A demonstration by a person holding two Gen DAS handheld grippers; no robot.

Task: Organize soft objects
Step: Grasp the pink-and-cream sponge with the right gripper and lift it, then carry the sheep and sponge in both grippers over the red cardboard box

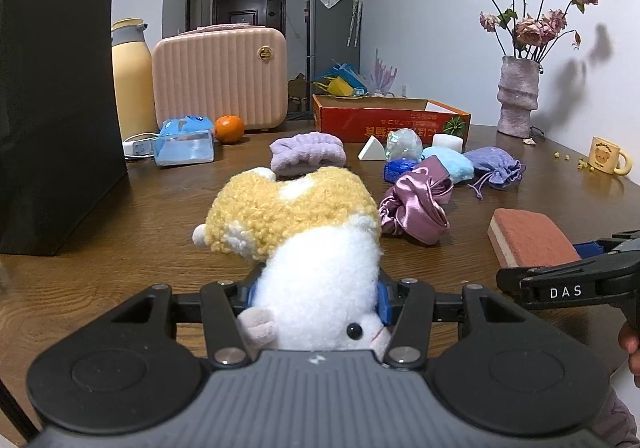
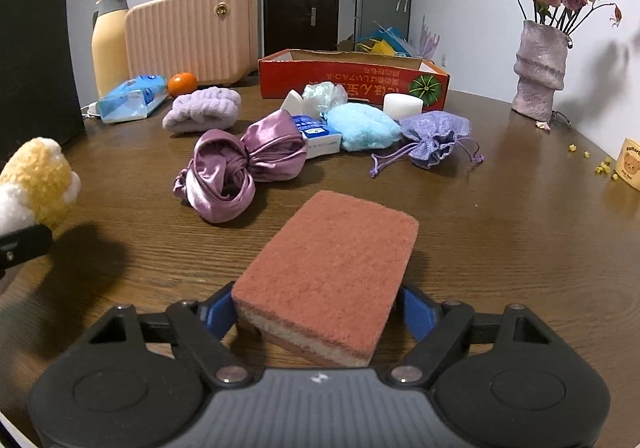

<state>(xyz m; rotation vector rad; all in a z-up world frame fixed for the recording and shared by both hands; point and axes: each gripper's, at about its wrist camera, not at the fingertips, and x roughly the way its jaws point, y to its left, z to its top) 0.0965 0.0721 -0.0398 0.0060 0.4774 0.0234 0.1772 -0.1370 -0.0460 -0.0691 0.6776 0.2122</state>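
A plush toy (image 1: pixel 296 216) with a white body and curly yellow back lies head-first between the blue pads of my left gripper (image 1: pixel 316 290), which is shut on it; it also shows at the left edge of the right wrist view as the plush toy (image 2: pixel 36 180). A reddish-brown sponge (image 2: pixel 332 268) with a pale lower layer lies on the wooden table (image 2: pixel 500 232). My right gripper (image 2: pixel 316 308) straddles its near end, both blue pads against its sides. Farther back lie a shiny purple satin scrunchie (image 2: pixel 240 168), a lilac fluffy headband (image 2: pixel 202 108), a light-blue fluffy cloth (image 2: pixel 364 126) and a lilac drawstring pouch (image 2: pixel 434 138).
A red cardboard box (image 2: pixel 352 78) stands open behind the soft items. A pink case (image 2: pixel 192 36), a yellow flask (image 2: pixel 109 40), an orange (image 2: pixel 182 83) and a tissue pack (image 2: pixel 132 98) sit back left. A black paper bag (image 1: pixel 56 108) stands left, a vase of dried roses (image 2: pixel 540 68) and a mug (image 1: pixel 608 155) right.
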